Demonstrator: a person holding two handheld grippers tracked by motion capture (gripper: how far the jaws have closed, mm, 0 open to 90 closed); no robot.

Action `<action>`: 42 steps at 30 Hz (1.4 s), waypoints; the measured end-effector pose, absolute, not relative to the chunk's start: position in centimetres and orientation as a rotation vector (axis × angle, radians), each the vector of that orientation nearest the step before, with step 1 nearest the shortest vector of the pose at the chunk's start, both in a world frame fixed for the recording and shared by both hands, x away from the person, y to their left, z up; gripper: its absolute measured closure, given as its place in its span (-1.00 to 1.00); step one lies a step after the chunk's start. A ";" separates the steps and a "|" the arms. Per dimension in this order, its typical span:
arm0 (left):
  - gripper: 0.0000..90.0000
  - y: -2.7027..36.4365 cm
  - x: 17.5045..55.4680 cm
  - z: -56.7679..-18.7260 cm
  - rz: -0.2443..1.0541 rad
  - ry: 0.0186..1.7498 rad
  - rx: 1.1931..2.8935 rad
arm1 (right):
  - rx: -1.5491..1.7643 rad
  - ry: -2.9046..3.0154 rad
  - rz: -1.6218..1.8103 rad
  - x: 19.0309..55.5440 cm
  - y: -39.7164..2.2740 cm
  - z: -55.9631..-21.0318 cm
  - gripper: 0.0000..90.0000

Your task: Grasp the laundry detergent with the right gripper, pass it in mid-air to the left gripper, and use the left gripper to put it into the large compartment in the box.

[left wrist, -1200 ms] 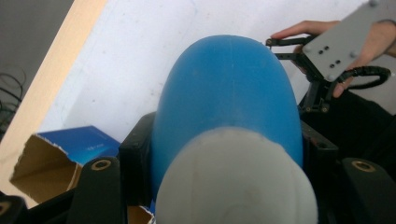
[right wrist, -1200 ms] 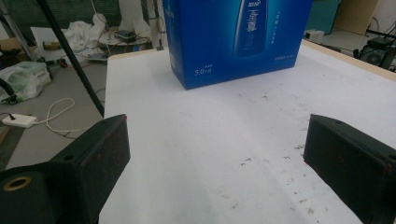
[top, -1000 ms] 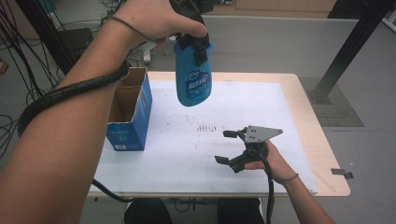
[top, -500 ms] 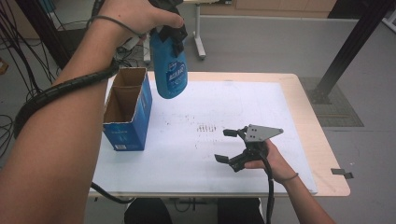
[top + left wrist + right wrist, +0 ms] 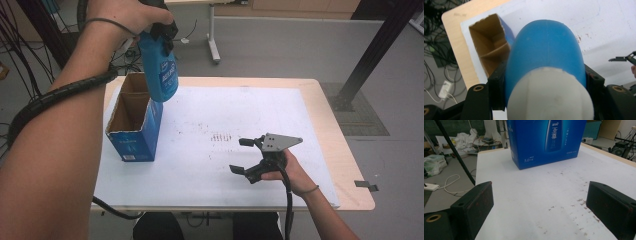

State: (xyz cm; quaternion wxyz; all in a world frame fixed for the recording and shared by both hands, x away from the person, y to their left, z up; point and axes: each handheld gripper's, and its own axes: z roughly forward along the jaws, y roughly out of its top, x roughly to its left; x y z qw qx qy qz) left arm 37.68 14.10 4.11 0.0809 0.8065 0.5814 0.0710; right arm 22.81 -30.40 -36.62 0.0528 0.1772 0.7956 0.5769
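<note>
My left gripper (image 5: 161,31) grasps the bottle (image 5: 161,72) above the box (image 5: 134,120); misaligned, it could catch the rim. Right gripper (image 5: 245,156) rests released.

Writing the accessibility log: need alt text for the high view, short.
The left hand-held gripper holds a blue bottle above an open blue cardboard box at the left of a white-covered table. The right hand-held gripper rests open on the table, holding nothing.
</note>
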 end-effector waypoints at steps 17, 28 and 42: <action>-0.16 19.0 38.4 2.6 0.203 1.968 2.273 | 0.557 2.415 1.747 22.6 -30.6 -36.6 -0.83; -0.16 20.7 38.5 1.0 0.240 2.067 2.220 | 0.564 2.414 1.744 22.6 -30.7 -36.7 -0.83; -0.16 21.3 39.0 -1.6 0.232 2.115 2.210 | 0.577 2.415 1.736 22.5 -30.9 -36.8 -0.83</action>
